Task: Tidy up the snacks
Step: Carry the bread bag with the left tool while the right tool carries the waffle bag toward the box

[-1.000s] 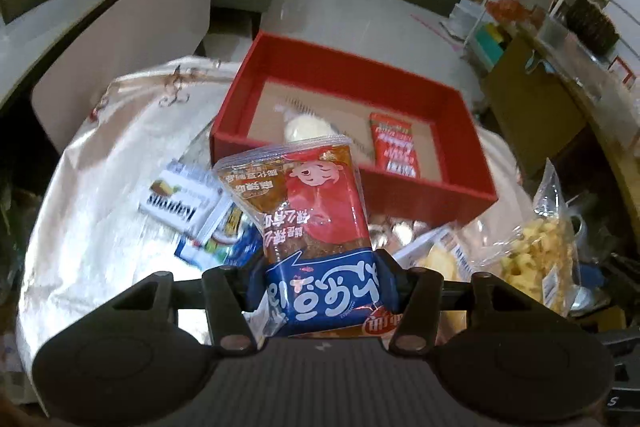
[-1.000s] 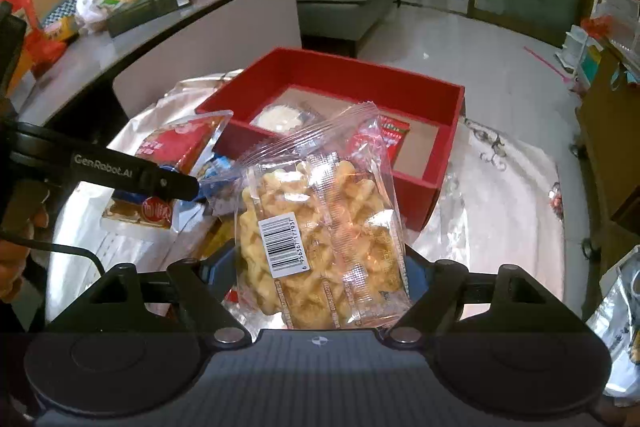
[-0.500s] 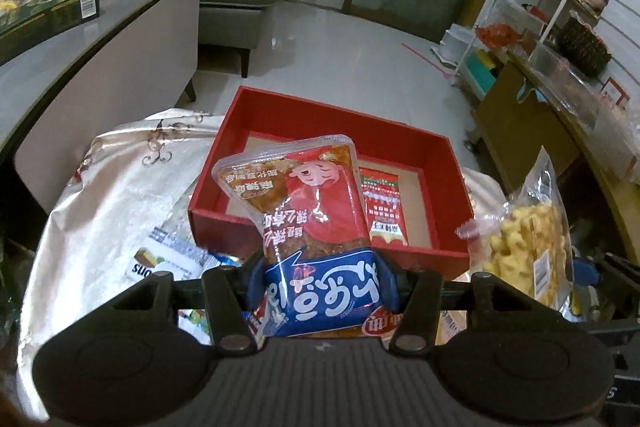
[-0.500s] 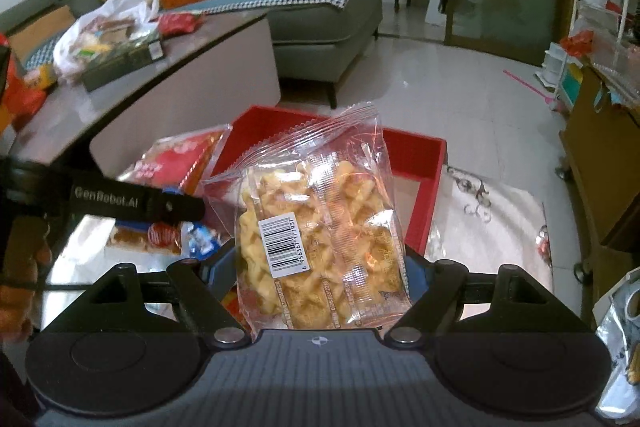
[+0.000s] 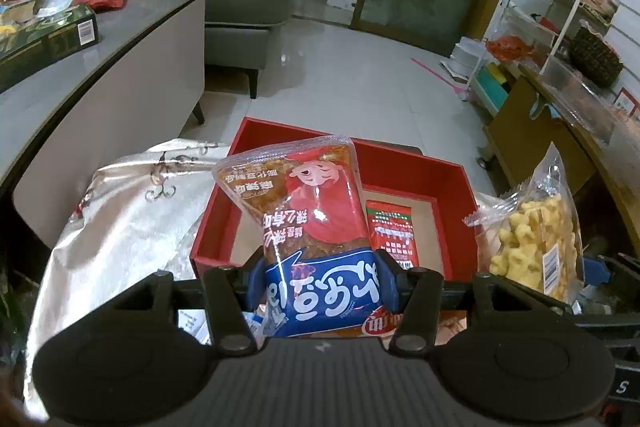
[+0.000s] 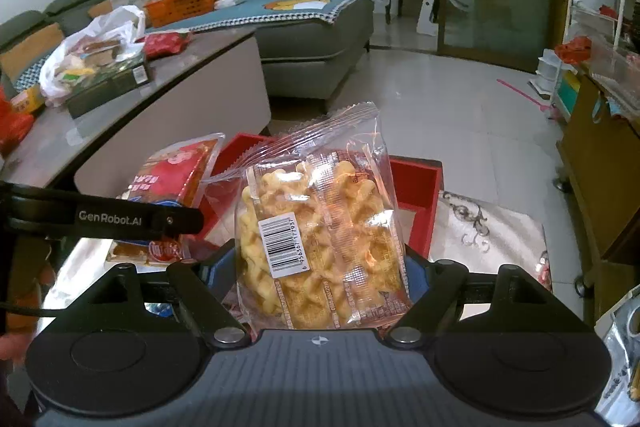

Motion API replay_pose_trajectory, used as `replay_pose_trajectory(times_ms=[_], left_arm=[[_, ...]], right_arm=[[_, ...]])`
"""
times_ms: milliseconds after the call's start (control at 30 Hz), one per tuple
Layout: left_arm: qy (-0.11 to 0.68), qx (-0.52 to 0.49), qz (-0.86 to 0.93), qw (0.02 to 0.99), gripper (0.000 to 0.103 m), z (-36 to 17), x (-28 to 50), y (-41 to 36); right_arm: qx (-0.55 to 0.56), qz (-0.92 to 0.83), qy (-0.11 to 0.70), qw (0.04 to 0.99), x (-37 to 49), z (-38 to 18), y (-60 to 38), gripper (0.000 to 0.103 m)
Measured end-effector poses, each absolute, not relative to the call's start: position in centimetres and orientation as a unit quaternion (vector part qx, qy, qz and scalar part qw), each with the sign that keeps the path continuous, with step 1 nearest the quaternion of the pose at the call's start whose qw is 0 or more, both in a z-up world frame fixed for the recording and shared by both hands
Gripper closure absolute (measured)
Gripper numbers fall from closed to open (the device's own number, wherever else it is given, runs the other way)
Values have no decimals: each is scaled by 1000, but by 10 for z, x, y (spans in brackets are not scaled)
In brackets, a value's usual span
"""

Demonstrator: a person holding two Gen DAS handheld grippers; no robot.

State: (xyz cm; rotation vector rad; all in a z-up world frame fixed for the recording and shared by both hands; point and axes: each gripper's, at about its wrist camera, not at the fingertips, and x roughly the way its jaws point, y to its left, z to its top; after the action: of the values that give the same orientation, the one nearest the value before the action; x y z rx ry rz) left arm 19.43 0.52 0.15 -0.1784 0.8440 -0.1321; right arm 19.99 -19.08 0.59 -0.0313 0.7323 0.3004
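With the left gripper [image 5: 320, 281] clamped on the red-and-blue snack packet [image 5: 308, 223] and the right gripper [image 6: 320, 277] on the clear cracker bag [image 6: 320, 239], both held above the red box [image 5: 460, 187], slippage or collision is risked if they are lowered together.

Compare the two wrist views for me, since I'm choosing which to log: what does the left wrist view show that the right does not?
Only the left wrist view shows the small red sachet lying on the red box's floor. Only the right wrist view shows the barcode side of the clear bag of yellow waffle snacks and the left hand-held gripper side-on. Both show the shallow red cardboard box, the red-and-blue snack packet and the silver tablecloth.
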Motion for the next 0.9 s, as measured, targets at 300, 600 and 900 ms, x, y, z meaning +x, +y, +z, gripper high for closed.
replay_pose_trajectory(times_ms=[300, 600, 900], left_arm=[[403, -74, -57, 911, 56, 1, 213, -4], [406, -66, -51, 910, 56, -7, 233, -11], [411, -61, -45, 908, 56, -15, 248, -15]], right_arm=[[-6, 137, 352, 926, 223, 2, -193, 19], [8, 133, 357, 925, 243, -5, -195, 19], [9, 132, 368, 920, 257, -17, -192, 19]])
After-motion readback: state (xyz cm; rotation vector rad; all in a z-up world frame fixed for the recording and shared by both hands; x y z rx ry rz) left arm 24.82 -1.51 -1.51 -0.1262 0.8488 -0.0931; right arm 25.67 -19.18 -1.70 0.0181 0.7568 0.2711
